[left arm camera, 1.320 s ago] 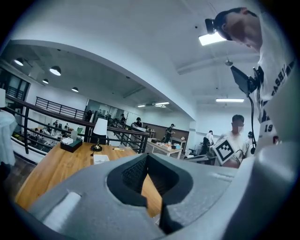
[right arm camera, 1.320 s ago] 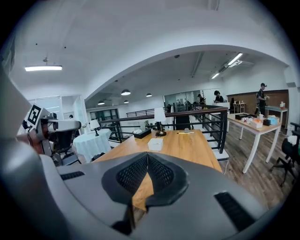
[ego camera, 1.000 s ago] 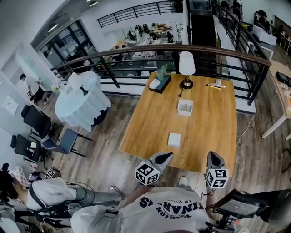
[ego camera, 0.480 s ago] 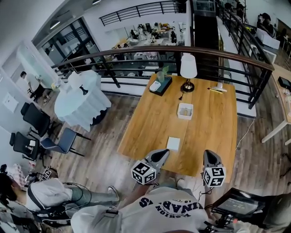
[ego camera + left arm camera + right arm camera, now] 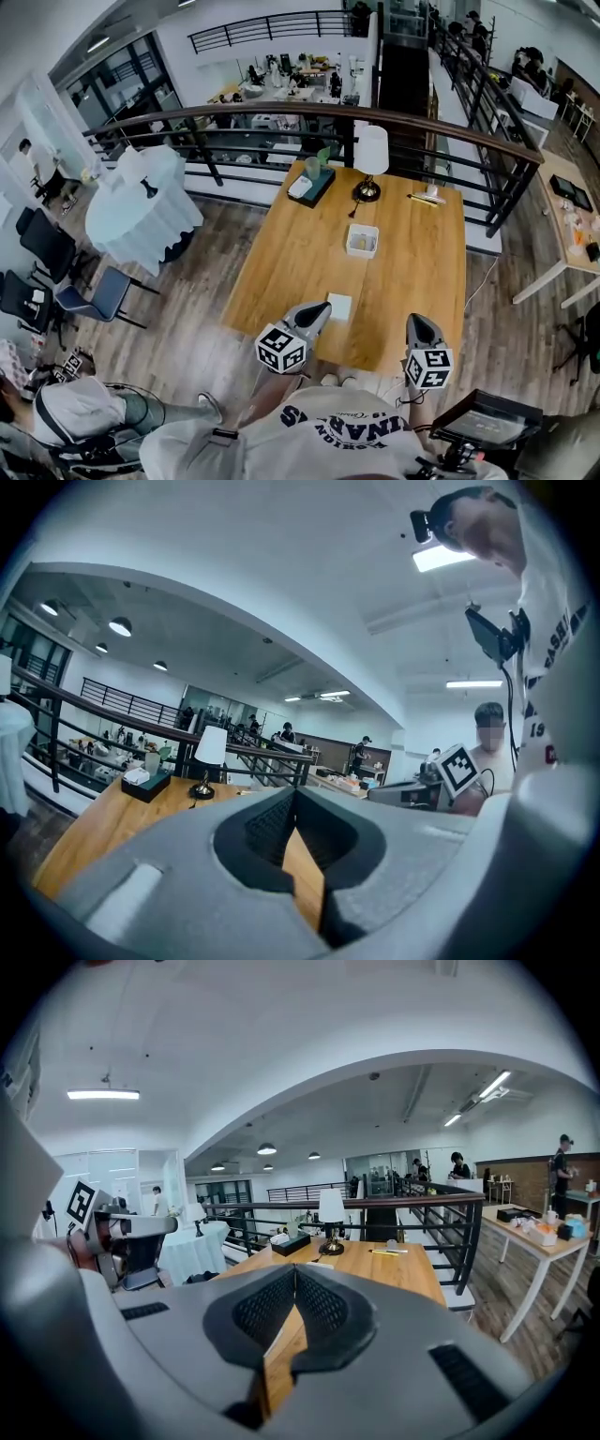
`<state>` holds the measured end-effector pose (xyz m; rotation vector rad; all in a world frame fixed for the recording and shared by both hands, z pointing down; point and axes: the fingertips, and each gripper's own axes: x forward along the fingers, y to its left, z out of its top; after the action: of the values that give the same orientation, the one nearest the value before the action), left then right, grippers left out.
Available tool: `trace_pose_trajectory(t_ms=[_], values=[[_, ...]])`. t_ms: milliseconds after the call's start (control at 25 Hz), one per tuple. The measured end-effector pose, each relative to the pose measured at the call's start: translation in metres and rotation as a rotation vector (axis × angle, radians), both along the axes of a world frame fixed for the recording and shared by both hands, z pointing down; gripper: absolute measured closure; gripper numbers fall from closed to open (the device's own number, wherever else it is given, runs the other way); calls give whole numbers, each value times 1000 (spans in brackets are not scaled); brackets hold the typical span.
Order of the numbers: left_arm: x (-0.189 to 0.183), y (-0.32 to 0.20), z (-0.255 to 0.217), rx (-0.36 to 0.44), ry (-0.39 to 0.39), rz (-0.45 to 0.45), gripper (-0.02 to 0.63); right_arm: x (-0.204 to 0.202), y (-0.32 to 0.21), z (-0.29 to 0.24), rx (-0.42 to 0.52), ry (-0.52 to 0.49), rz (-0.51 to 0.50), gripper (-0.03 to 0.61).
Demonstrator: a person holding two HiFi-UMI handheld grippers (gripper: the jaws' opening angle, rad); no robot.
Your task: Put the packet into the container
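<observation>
Left tool (image 5: 322, 309) and right tool (image 5: 417, 322) are both closed and empty. Arriving closed could shove the packet (image 5: 339, 306) off the surface's (image 5: 281, 267) near edge.

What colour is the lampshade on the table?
White: the lampshade shows best in the head view.

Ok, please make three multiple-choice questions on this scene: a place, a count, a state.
1. Where is the white packet from the container? A. inside it B. on the table, nearer its front edge C. on the floor
2. How many lamps stand on this table? A. one B. two C. three
3. How is the left claw? A. wide open B. shut, empty C. shut on the packet
B, it lies apart, by the front edge; A, only one stands there; B, its pads meet on nothing.
</observation>
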<state>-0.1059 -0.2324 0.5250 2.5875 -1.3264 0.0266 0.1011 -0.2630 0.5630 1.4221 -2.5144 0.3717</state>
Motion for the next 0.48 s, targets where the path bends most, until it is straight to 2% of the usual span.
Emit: trace_pose_trajectory(t_ms=[240,480], values=[[-5,-6,6,-11,3,13,609,-3,-4,1,-3,2,19,569],[-12,-16,14,-14,-52,31,609,-1,-5,12,-22,0,49,569]])
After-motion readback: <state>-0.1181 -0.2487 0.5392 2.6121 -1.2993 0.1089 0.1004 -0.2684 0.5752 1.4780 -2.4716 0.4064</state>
